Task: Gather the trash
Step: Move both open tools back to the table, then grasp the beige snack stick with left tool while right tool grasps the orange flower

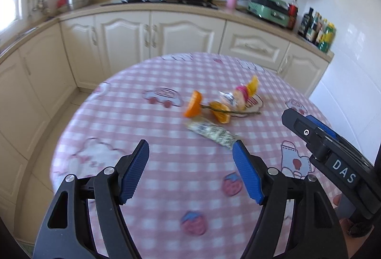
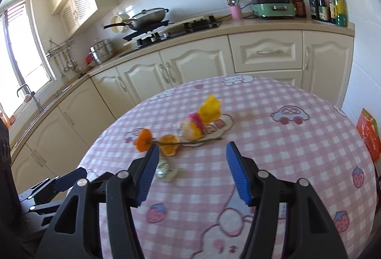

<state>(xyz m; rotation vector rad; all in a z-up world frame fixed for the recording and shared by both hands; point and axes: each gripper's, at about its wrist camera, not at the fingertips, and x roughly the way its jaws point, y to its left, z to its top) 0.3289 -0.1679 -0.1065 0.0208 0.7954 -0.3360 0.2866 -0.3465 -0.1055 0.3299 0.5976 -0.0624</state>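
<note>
Both grippers spread above peels.

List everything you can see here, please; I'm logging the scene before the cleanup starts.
orange peel pieces: at least two, orange, mid-table
thin stem: one, green, lying across the peels
crumpled wrappers: a cluster, yellow, pink and silver, behind the peels
flat wrapper: one, silvery-white, nearest the grippers
tablecloth: one, pink check with cartoon prints, over the table
orange bag: one, past the table's right edge
wok: one, grey, on the stove
utensil cup: one, pink, on the counter
green appliance: one, beside the cup
bottles: several, dark, counter's right end
left gripper: jaws open, above the table
right gripper: jaws open, empty
</note>
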